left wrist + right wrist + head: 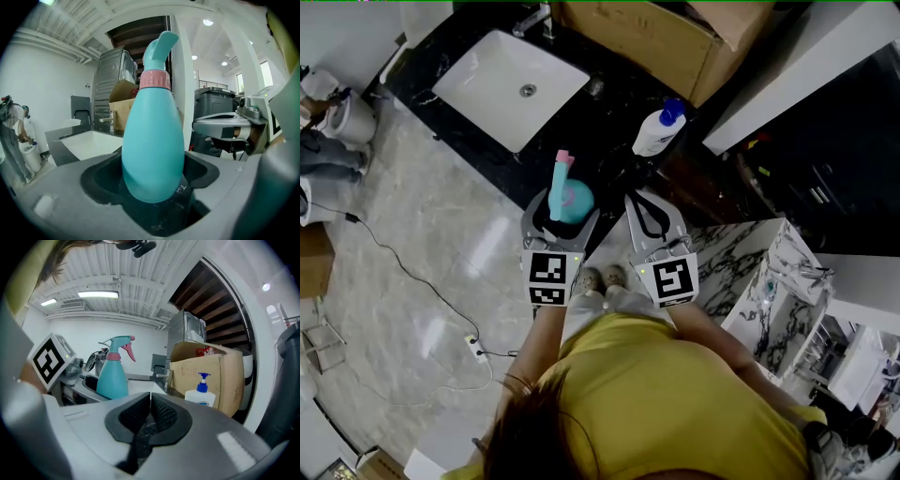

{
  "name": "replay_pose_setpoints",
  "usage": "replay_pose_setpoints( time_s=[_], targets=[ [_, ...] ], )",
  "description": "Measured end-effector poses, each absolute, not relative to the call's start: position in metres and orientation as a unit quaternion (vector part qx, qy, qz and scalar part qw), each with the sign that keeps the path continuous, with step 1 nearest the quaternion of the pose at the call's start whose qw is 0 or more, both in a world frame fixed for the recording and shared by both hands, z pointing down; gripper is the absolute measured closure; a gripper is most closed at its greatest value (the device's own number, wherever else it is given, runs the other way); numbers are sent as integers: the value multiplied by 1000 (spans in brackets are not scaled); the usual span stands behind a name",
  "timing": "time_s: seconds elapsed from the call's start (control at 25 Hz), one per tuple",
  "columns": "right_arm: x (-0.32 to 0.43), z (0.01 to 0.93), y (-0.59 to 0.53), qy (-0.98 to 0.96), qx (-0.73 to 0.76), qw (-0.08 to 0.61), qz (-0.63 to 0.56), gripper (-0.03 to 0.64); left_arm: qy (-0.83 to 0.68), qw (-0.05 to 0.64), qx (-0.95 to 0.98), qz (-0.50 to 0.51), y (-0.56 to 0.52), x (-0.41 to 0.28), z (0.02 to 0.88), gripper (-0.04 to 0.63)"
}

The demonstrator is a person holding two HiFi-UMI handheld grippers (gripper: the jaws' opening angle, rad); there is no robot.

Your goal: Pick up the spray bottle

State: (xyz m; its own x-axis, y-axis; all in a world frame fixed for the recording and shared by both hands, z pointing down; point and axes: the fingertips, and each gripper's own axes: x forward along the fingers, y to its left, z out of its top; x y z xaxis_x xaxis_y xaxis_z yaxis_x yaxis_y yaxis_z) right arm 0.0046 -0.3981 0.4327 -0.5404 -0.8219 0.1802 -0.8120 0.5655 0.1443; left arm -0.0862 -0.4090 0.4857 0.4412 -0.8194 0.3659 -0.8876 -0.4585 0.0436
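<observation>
Black counter (614, 108), inset white sink (511, 84), pump bottle (659, 129), cardboard box (647, 37)

Left tongs (565, 211) gap filled by spray bottle (152, 136). Ahead of right tongs (644, 202): pump bottle (658, 131), cardboard box (649, 37) block. Surface (469, 133) ahead-left of left tongs seems open around sink (508, 84).

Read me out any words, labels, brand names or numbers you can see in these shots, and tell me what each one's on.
No text can be read here.
Pump bottle: blue mark on its front, too small and blurred to read.
Spray bottle: plain, no print showing.
Cardboard box: no legible print.
Marker cubes on the left gripper and right gripper: black-and-white square patterns, no letters or numbers.
</observation>
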Motion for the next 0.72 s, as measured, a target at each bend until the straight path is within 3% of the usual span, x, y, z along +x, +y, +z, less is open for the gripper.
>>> replay_pose_setpoints(
  time_s=[0.72],
  targets=[
    [26, 344, -391, -858, 507, 62, -56, 609, -536, 78, 837, 74, -393, -116, 366, 199]
  ],
)
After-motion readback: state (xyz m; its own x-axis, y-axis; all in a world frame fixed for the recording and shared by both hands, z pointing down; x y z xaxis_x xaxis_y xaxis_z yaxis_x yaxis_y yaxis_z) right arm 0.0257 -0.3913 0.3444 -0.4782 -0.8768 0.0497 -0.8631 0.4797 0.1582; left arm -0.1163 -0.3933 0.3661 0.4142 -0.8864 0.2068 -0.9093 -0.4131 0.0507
